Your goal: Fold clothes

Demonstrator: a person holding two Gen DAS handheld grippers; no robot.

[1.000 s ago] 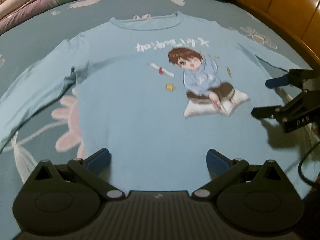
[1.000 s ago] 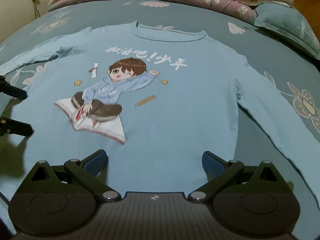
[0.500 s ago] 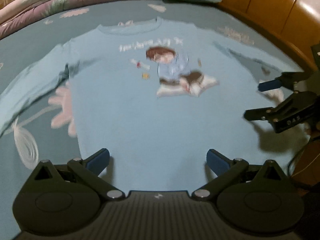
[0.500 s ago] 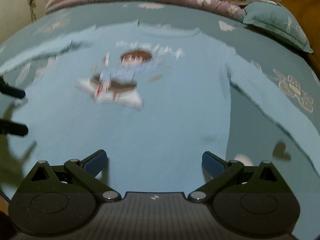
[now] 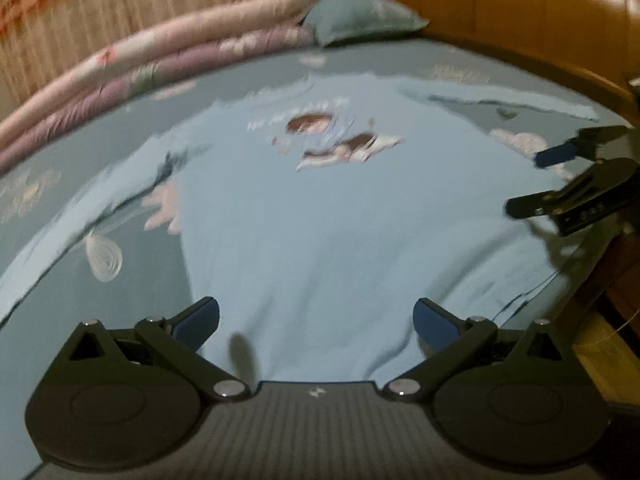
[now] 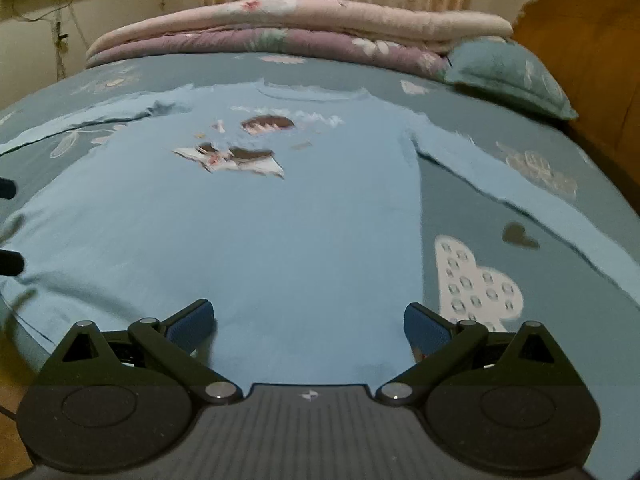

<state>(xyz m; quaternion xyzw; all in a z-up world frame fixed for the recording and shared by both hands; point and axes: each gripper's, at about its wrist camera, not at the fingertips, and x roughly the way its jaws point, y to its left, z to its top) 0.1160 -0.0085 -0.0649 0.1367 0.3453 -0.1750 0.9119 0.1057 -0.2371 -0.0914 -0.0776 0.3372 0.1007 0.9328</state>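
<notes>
1. The left gripper has its two blue pads spread wide apart. It holds nothing. It sits low, over the bottom edge of the shirt, so it looks ready to grab that edge.

2. The right gripper is spread wide too, and it holds nothing. It also sits low over the bottom edge, a bit further along. In the left wrist view it shows at the right side, apart from the left one. Two grippers on one edge can lift it evenly, and that is likely why they line up this way.

3. The shirt is light blue with long sleeves. It lies flat on the bed, front side up. The neck points away from the grippers and the bottom edge is closest to them. Lying flat like this makes it easy to fold.

4. The cartoon picture on the chest is blurry, so the small parts cannot be made out.

5. The right sleeve lies out to the side, away from the body of the shirt. The left sleeve does the same on the other side. Neither is folded in yet, so the folding has most likely only just begun.

6. The bed has a darker blue sheet with flowers. A folded quilt and a pillow sit at the far end, well away from the shirt, so there is room to work.
</notes>
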